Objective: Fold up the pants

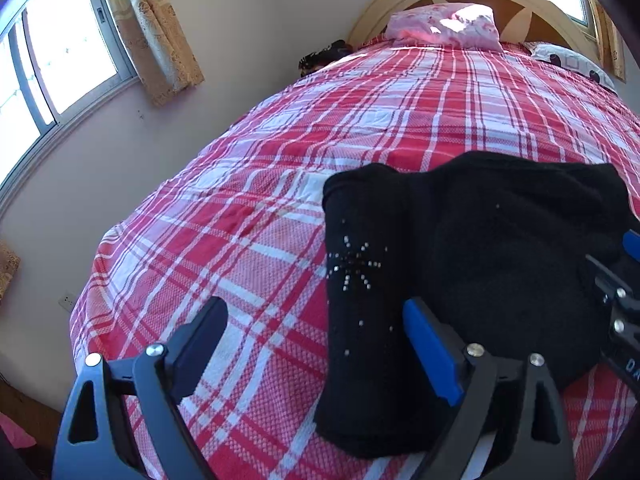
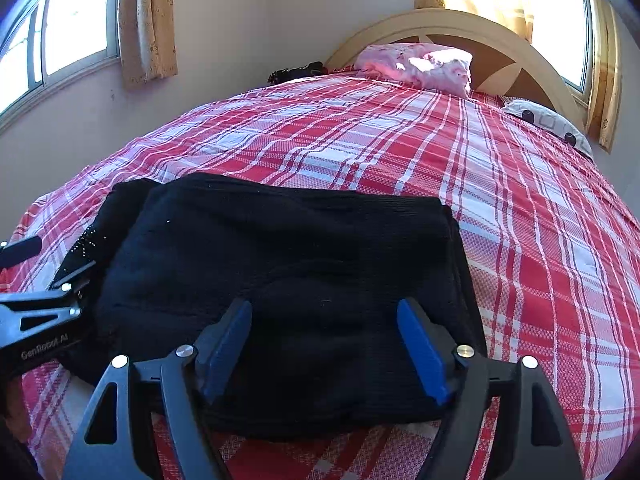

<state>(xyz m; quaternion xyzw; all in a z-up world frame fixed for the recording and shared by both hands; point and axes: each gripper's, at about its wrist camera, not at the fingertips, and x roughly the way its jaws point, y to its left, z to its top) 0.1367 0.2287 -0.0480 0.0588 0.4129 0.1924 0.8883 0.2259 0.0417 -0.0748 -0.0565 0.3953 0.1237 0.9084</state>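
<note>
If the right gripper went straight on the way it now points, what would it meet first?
Most likely the black pants, lying folded on the plaid bedspread directly ahead of the open right gripper; depth is uncertain.

The pants (image 2: 280, 280) lie folded on the bed (image 2: 540, 240), near its foot, right in front of me. My right claw (image 2: 324, 344) hangs over their near edge; my left claw (image 1: 316, 344) sits at their left end. Far behind them, a pillow (image 2: 416, 64) leans against the headboard (image 2: 500, 36), with another pillow (image 2: 548, 120) to its right.
</note>
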